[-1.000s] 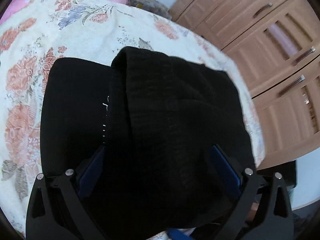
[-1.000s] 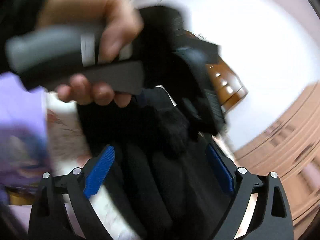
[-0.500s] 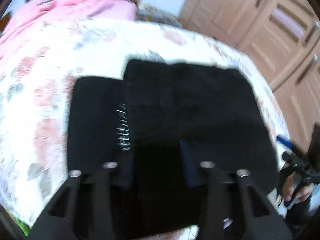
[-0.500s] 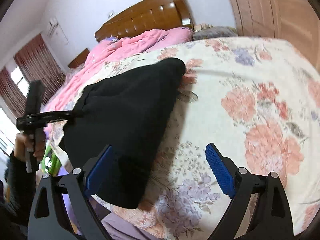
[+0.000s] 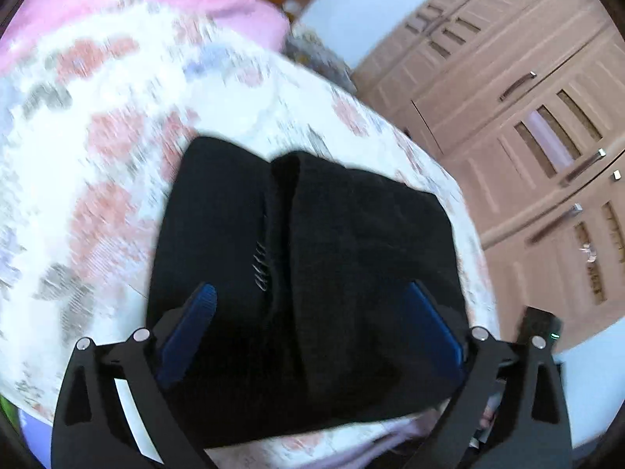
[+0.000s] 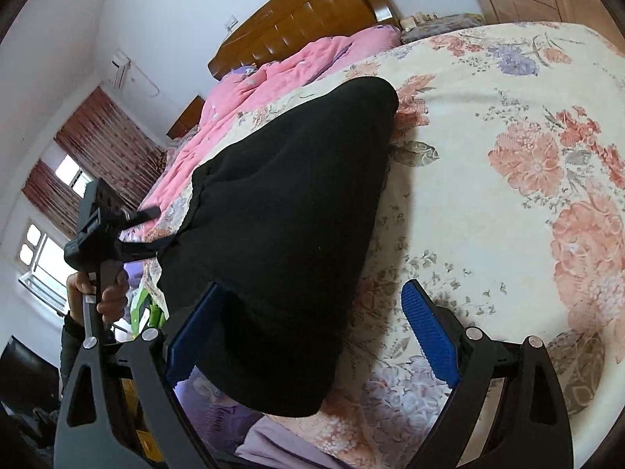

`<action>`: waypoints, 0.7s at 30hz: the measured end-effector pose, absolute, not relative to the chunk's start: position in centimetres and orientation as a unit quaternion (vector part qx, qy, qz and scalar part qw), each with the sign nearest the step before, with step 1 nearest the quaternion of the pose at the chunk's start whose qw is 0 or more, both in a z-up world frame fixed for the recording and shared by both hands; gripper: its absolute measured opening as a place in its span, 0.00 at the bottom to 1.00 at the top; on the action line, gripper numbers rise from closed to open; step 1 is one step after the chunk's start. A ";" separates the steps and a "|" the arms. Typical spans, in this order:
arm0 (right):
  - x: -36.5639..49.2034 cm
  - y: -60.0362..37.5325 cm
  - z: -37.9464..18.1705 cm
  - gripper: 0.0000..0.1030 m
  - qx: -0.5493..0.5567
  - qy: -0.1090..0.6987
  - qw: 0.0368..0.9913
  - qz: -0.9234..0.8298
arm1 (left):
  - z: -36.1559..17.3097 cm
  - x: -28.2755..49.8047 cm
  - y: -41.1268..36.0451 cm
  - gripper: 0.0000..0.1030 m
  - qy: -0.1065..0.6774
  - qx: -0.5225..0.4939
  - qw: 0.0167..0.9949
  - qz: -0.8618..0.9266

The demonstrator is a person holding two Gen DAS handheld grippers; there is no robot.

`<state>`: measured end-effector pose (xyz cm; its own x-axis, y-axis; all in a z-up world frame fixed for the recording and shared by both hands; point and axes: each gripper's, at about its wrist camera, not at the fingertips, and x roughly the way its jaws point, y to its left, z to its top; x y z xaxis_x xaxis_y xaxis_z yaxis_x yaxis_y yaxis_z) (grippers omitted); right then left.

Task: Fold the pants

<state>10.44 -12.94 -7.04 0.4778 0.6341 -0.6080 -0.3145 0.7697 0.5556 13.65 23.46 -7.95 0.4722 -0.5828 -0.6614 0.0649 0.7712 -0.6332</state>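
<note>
The black pants lie folded into a thick rectangular bundle on the floral bedspread, near the bed's edge. In the right wrist view the same pants show as a dark mound. My left gripper is open, its blue pads spread over the near end of the bundle, holding nothing. My right gripper is open at the bundle's near end, its left pad beside the cloth. The left gripper also shows in the right wrist view, held by a hand at the bundle's far side.
A pink quilt lies along the far side of the bed by the wooden headboard. Wooden wardrobe doors stand to the right of the bed. Purple and green items sit below the bed edge.
My left gripper went from open to narrowed on the cloth and is open again now, drawn back a little. My right gripper has swung from close above the pants to their side.
</note>
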 end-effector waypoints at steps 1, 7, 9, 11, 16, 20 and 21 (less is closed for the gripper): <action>10.4 -12.9 -7.1 0.87 0.188 0.425 0.839 0.282 | -8.6 14.1 22.9 0.95 0.497 -0.274 0.794 -0.217; 10.2 -12.3 -7.2 0.86 0.185 0.425 0.838 0.287 | -10.3 15.4 19.0 0.98 0.549 -0.191 0.787 -0.207; 10.1 -12.3 -7.4 0.87 0.187 0.425 0.837 0.290 | -10.3 15.6 18.5 0.89 0.551 -0.181 0.790 -0.197; 9.9 -12.2 -7.6 0.87 0.191 0.426 0.835 0.292 | -9.9 15.7 17.9 0.69 0.550 -0.163 0.796 -0.193; 8.8 -11.8 -7.3 0.87 0.167 0.418 0.834 0.319 | -7.0 14.2 18.5 0.25 0.513 -0.164 0.820 -0.194; 6.3 -10.5 -6.8 0.87 0.097 0.406 0.838 0.351 | -3.9 13.9 17.4 0.22 0.488 -0.171 0.832 -0.202; 5.3 -10.0 -6.8 0.87 0.069 0.403 0.840 0.357 | -3.2 13.9 17.2 0.21 0.482 -0.173 0.833 -0.206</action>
